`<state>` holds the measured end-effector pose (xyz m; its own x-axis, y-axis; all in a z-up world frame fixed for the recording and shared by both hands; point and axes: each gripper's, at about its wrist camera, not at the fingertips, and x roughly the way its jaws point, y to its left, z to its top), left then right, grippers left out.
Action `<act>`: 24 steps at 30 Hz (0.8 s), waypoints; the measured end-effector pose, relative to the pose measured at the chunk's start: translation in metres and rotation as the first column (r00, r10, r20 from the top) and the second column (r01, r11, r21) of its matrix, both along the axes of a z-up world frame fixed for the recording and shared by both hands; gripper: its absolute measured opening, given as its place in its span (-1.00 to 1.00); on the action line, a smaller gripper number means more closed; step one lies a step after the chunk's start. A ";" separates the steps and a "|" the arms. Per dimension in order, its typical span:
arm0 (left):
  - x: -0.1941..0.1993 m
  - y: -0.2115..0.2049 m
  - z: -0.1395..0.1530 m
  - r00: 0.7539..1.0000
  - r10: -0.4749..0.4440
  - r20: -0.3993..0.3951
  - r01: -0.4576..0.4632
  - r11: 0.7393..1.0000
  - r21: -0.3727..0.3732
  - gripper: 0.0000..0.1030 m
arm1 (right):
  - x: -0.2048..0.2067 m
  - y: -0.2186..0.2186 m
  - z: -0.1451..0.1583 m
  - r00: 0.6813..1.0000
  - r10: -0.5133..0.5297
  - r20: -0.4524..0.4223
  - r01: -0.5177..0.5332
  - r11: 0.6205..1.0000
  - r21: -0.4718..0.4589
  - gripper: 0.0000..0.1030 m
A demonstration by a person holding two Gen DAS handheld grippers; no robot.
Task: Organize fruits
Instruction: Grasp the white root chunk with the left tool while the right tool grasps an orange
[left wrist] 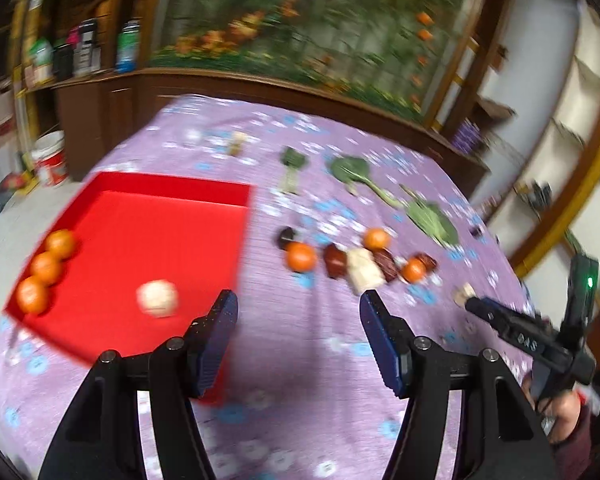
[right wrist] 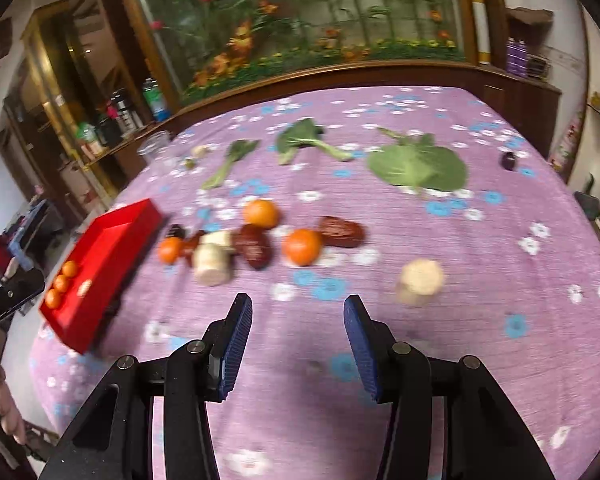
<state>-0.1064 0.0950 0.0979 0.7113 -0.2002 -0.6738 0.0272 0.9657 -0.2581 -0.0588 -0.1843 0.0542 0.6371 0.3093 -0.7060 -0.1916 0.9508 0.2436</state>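
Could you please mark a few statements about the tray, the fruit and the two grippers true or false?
1. Three oranges lie in the red tray. True.
2. The left gripper holds an orange. False: nothing is between its fingers.
3. Three more oranges lie on the purple cloth. True.
4. The leafy greens are in the tray. False: they lie on the cloth.
5. The right gripper is empty. True.
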 end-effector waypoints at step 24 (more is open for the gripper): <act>0.116 -0.104 -0.074 0.969 -0.208 -0.133 0.224 0.968 0.117 -0.32 | 0.100 0.037 -0.044 0.993 0.044 -0.113 -0.040 0.999 0.031 -0.08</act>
